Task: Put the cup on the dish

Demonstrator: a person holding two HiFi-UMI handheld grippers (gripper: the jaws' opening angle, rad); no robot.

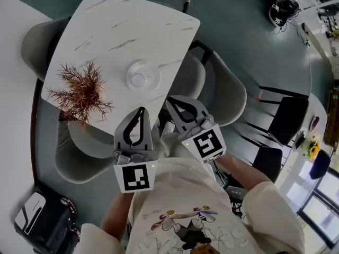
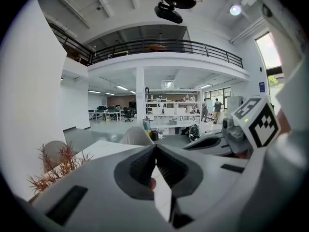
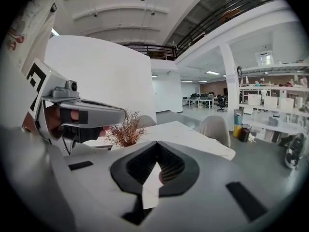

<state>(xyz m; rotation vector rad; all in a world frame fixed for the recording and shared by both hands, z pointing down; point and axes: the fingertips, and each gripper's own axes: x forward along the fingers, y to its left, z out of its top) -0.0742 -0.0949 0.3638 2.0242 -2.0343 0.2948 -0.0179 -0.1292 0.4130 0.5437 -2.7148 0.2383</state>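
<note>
The cup (image 1: pixel 139 80) was seen standing on the dish (image 1: pixel 151 70), both of clear glass and hard to tell apart, on the white marbled counter (image 1: pixel 106 30), inward from its near corner and well apart from the dried plant (image 1: pixel 79 91) at the left corner. The left gripper (image 1: pixel 142 111) was held off the counter, just short of its near edge and close to the person's chest, with its jaws brought fully together and nothing between them. The right gripper (image 1: pixel 170 101) was held just beside it, likewise closed tip to tip and empty, as its own view confirmed. Neither gripper was touching the cup or the dish. From this arrangement the task was judged to be finished: the cup had been placed and released, and nothing more appeared to be left than for the grippers to be kept clear of the counter.
</note>
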